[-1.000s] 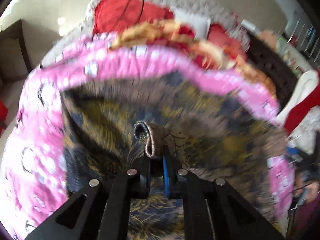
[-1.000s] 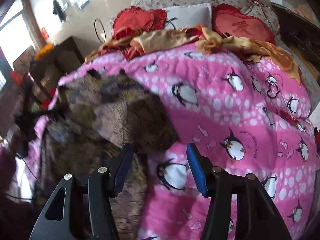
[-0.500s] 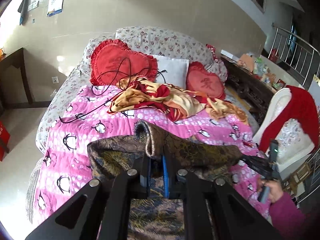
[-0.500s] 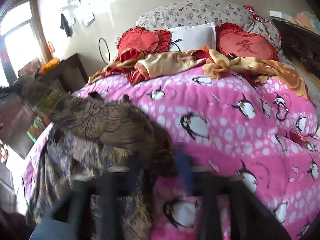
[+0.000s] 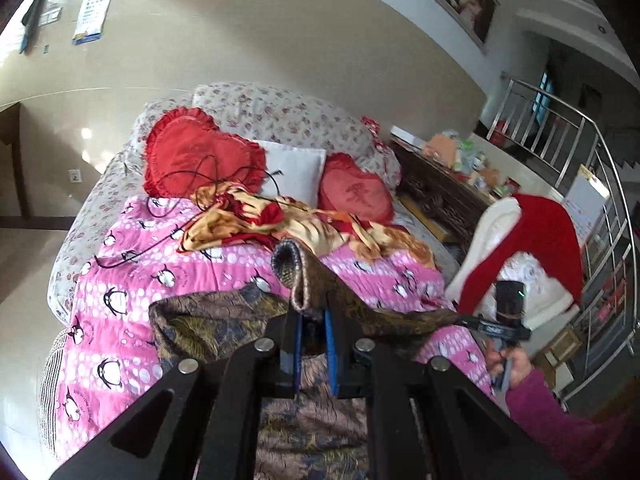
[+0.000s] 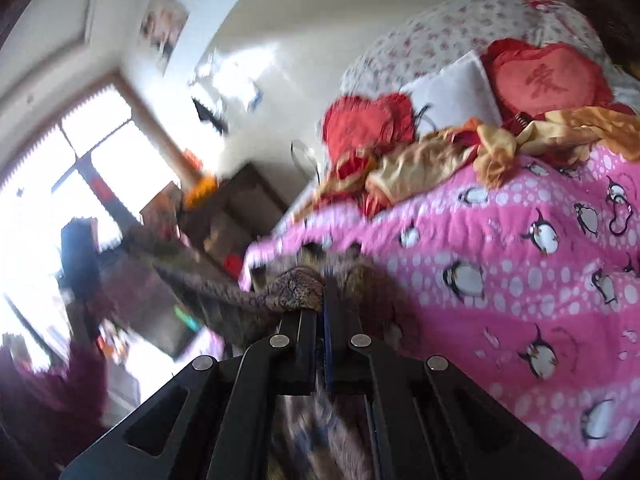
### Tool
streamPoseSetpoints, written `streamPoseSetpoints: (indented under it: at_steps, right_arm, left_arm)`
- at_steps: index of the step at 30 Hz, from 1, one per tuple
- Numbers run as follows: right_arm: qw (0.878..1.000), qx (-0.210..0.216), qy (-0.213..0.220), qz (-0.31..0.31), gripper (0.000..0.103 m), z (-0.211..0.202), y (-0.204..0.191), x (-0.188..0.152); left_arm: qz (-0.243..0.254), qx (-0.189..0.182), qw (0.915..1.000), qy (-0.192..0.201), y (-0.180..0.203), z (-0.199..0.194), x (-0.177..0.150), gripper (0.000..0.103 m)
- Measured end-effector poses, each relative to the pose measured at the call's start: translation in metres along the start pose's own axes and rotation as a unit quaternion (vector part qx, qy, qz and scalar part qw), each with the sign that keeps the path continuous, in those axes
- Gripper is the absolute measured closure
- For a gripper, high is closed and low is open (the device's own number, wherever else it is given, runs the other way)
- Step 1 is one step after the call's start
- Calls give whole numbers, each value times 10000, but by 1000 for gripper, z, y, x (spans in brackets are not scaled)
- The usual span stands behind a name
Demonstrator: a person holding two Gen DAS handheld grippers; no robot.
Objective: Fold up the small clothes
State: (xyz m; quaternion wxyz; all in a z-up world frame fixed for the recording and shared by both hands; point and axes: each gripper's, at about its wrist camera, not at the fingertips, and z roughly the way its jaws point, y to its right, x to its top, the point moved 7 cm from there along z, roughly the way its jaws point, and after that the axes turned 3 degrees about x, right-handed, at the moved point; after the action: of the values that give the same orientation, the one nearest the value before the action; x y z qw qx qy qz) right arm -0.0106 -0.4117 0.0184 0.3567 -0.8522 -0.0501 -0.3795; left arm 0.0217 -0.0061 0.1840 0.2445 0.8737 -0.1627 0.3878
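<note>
A brown and gold patterned garment is held up above the pink penguin quilt. My left gripper is shut on one folded edge of it. My right gripper is shut on another edge of the garment, and the cloth is stretched between the two. In the left wrist view the right gripper shows at the right, held by a hand in a purple sleeve. The lower part of the garment hangs below both grippers.
At the head of the bed lie two red heart cushions, a white pillow and a crumpled gold and red cloth with a black cable. A chair with a red cover stands right of the bed.
My right gripper went from open over the quilt to shut on the garment's edge. Both grippers have lifted the garment off the bed and stretched it between them.
</note>
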Motion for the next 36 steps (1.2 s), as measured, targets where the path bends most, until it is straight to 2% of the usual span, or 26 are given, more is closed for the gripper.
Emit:
streamPoseSetpoints:
  at_steps: [4,7,8,11,14,15,16,17,19,20,21,24,27,29,31,35,36]
  right_arm:
    - [9929,-535,-1059,-23,103,37,22,-2]
    - [9826,-1025,-1552,18,103,71,45,7]
    - [9782,-1225,-1674,8,103,84,51,13]
    - [9670,-1632,-1953,-76,103,129,63,30]
    - [9544,-2205,-1956,-477,103,172,71,42]
    - [9504,-2391,-1928,-495,100,183,78,43]
    - [9485,-2501,-1921,-309,97,193,87,41]
    - [9503,-2488,-1867,-145,93,195,92,41]
    - [9625,-2276,-1455,255,87,179,96,43]
    - [9648,-2251,-1292,418,71,167,98,43]
    - [9669,-2225,-1104,577,62,150,99,42]
    - [9740,-1863,-807,1004,62,100,97,24]
    - [9753,-1614,-731,1320,62,75,91,-4]
    - [9757,-1452,-673,1493,61,72,86,-21]
    - [9761,-1207,-690,1670,56,83,80,-39]
    - [9760,-1066,-862,1695,55,119,73,-58]
    - [9770,-1044,-801,1678,61,124,71,-57]
  left_arm:
    - [-305,80,9977,-607,-23,28,-35,93]
    - [-779,479,9874,-1291,-67,81,-81,93]
    - [-834,612,9847,-1403,-78,93,-90,93]
    - [-1250,910,9709,-1827,-123,145,-121,93]
    - [-1289,1241,9663,-1849,-154,175,-128,91]
    - [-1313,1375,9647,-1822,-162,181,-128,85]
    - [-1391,1505,9618,-1817,-173,185,-127,75]
    - [-1526,1482,9606,-1788,-180,186,-126,68]
    - [-1716,1379,9613,-1657,-183,180,-122,36]
    - [-1762,1345,9628,-1547,-184,173,-120,34]
    - [-1748,1329,9643,-1479,-186,169,-119,32]
    - [-1511,1343,9696,-1375,-177,158,-113,32]
    - [-1281,1153,9757,-1355,-153,161,-109,32]
    - [-1111,1079,9792,-1309,-134,164,-109,32]
    - [-952,978,9809,-1384,-114,174,-112,31]
    - [-712,962,9774,-1741,-87,203,-131,31]
    - [-692,1006,9763,-1786,-85,208,-135,31]
